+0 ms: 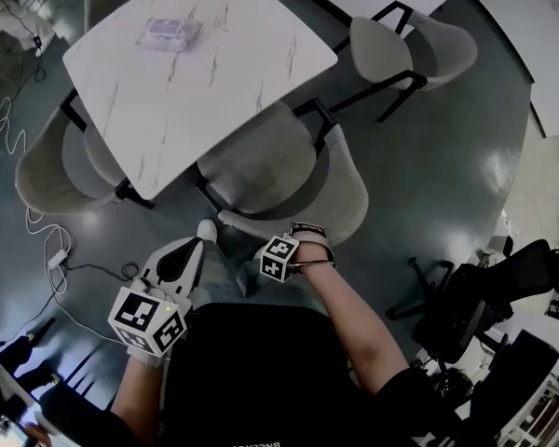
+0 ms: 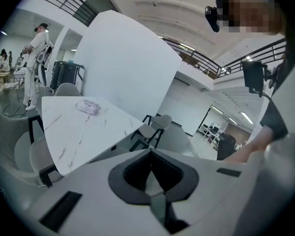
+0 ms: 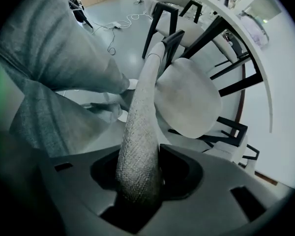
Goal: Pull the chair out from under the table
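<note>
- Left claw (image 1: 188,254) sits nearest in the head view, low beside the person's leg (image 1: 225,277). The right claw (image 1: 309,242) is on the top edge of the chair (image 1: 261,168), whose seat is tucked partly under the desk (image 1: 196,63).
- Left gripper view: jaws closed on nothing, pointing across the desk.
- Right gripper view: jaws pinch the padded backrest rim (image 3: 137,146). The woven fabric should grip well. The shell looks stiff and the frame probably fairly heavy, so a steady pull seems wiser than a jerk, which might tip it.
</note>
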Available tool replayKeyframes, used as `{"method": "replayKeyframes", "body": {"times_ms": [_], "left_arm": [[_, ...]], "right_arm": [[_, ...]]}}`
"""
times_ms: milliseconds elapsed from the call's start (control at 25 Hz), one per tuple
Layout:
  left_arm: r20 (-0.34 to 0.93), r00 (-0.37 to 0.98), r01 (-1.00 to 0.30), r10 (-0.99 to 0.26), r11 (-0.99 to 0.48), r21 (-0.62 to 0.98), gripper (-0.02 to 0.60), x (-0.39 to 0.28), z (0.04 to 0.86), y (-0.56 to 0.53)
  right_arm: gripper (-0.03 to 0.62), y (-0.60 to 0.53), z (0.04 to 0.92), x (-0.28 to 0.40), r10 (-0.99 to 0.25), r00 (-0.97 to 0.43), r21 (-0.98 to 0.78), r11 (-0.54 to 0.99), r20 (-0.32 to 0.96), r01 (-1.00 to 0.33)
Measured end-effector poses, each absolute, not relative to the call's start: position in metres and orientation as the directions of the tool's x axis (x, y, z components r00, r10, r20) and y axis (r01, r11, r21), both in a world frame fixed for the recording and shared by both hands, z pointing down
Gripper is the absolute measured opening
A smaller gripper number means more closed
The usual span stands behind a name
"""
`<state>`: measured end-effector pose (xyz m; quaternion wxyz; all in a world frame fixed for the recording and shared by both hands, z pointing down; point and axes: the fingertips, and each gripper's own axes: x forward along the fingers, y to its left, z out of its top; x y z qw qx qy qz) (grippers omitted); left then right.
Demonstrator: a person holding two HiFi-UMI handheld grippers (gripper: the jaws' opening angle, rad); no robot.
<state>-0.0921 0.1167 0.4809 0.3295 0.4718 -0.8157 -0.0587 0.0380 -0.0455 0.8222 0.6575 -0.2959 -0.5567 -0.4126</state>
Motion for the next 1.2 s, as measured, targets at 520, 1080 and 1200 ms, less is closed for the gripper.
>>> {"method": "replayKeyframes", "body": {"times_ms": [520, 1080, 1200], "left_arm": [[0.488, -0.300, -0.762, -0.820, 0.514, 0.394, 0.005, -0.085, 0.477, 0.103], [0.500, -0.195, -0.816, -0.843, 0.423, 0.395, 0.005, -0.088, 0.481, 0.073], [0.497, -0.164, -0.832, -0.852, 0.390, 0.394, 0.005, -0.089, 0.480, 0.061]], "right_arm": [[0.150, -0.049, 0.825, 0.035, -0.205, 0.084, 0.045, 0.557, 0.975, 0.830], [0.167, -0.072, 0.827, 0.073, -0.203, 0.131, 0.017, 0.600, 0.970, 0.800], [0.173, -0.076, 0.828, 0.083, -0.197, 0.139, 0.013, 0.618, 0.970, 0.786]]}}
